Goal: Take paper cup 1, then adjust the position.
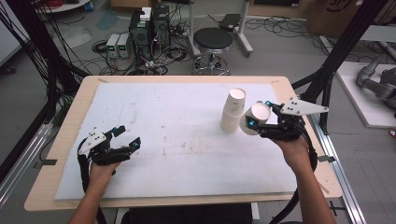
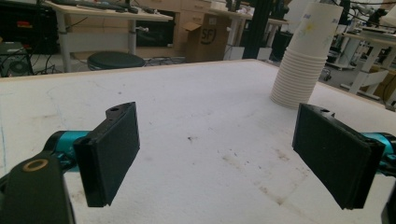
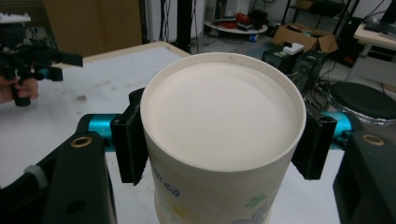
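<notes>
Wooden table [image 1: 70, 121] under a stained, fibrous white mat [image 1: 177, 140], cluttered lab floor behind.
At 2 o'clock on the mat stands a ribbed stack [image 1: 233, 112] of tapered paper cups; just beside it, at about 3 o'clock, the right tool [image 1: 259, 116] grasps one cup [image 1: 256, 118] tipped on its side, flat black pads pressing the smooth printed wall. At 8 o'clock the left tool [image 1: 128, 136] hangs released, jaws wide over bare mat.

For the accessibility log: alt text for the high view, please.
The right gripper holds a paper cup on its side beside a cup stack on the white table. The left gripper is open.
</notes>
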Tool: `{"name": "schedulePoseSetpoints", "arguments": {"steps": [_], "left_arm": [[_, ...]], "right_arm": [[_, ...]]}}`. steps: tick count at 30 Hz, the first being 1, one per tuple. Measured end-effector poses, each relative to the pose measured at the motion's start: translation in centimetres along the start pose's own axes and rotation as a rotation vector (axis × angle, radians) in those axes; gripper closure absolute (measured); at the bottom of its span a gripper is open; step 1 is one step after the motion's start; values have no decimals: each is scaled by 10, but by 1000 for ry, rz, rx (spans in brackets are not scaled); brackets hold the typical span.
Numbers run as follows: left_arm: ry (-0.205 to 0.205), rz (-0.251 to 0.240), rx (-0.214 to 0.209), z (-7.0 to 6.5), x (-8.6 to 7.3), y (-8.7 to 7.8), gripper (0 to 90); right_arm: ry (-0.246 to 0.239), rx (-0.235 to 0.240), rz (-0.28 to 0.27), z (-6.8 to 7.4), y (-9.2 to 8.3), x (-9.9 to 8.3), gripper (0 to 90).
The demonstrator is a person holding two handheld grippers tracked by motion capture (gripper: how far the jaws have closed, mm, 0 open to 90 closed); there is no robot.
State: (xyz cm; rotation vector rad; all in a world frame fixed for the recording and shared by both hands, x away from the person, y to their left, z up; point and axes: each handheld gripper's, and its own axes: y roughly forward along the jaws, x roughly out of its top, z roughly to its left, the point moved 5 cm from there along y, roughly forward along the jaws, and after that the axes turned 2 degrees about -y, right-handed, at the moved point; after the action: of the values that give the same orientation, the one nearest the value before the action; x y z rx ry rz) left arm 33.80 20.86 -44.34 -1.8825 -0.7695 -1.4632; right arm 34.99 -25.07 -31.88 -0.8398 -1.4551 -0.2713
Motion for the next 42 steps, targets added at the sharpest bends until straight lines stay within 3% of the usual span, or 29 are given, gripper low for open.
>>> {"name": "schedulePoseSetpoints", "arguments": {"steps": [6,10,17,23,30,34,39,40,42], "left_arm": [[-1,-10,-23,-1,1,1,148],[-4,-22,-32,-2,2,0,148],[13,-36,-26,-4,4,1,148],[43,-30,-48,-10,4,2,148],[75,-5,-129,-21,2,9,147],[72,13,-194,-30,1,13,151],[50,38,-236,-42,3,16,152],[51,44,-247,-45,3,16,147],[68,45,-270,-52,5,17,147]], "right_arm": [[-7,47,44,12,8,-22,335],[-9,65,56,15,17,-27,334],[-38,109,75,27,36,-27,334],[-40,137,65,34,45,-25,334],[-36,161,59,40,51,-25,334],[-45,169,60,43,58,-28,334],[-58,192,67,49,67,-28,334],[-54,215,69,52,69,-28,334],[-72,218,58,55,73,-26,334]]}}
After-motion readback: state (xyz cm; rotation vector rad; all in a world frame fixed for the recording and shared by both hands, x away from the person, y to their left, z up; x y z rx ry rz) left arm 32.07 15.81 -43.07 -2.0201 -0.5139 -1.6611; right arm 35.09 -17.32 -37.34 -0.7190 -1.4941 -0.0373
